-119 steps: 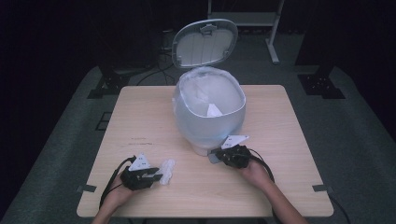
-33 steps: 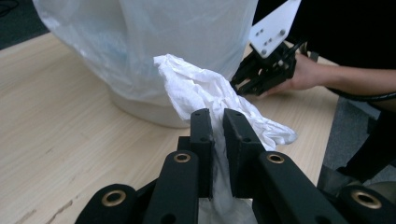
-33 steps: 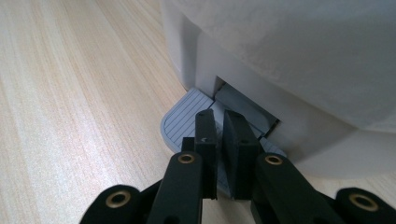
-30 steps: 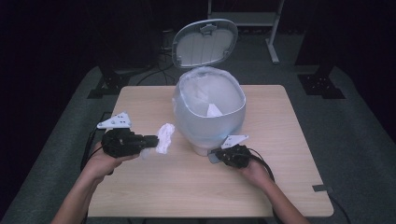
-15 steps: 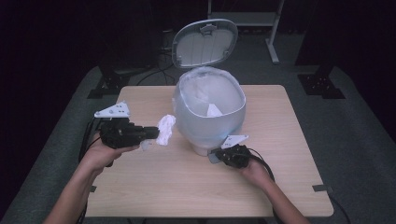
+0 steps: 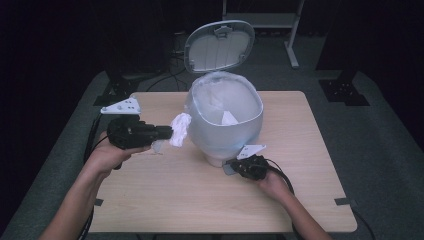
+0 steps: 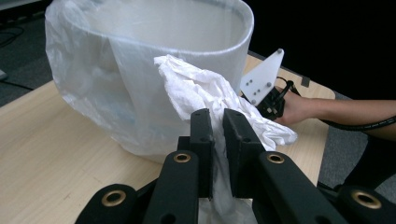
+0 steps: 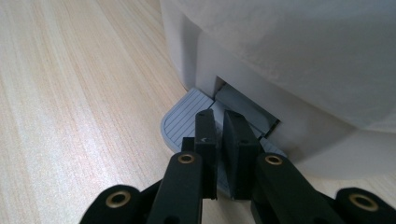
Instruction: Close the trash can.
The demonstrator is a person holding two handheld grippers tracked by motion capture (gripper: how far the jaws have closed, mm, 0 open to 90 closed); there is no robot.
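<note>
A lined white bin [image 6: 225,117] stands mid-desk [image 6: 150,200], lid [image 6: 218,46] up. Left of its rim, the left tool [image 6: 167,133] clamps crumpled white tissue [image 6: 180,129]. The right tool [image 6: 235,165], jaws together, presses the bin's grey pedal [image 8: 187,119].

Wooden table [image 6: 300,210], pale top, centre. Grey carpet floor [image 6: 385,125] all round. Dark curtained surround, unlit, from 9 through 3 o'clock. Black stand bases at 10 [image 6: 117,90] and 2 o'clock [image 6: 342,90]. White metal frame [image 6: 290,30] at 1 o'clock.
</note>
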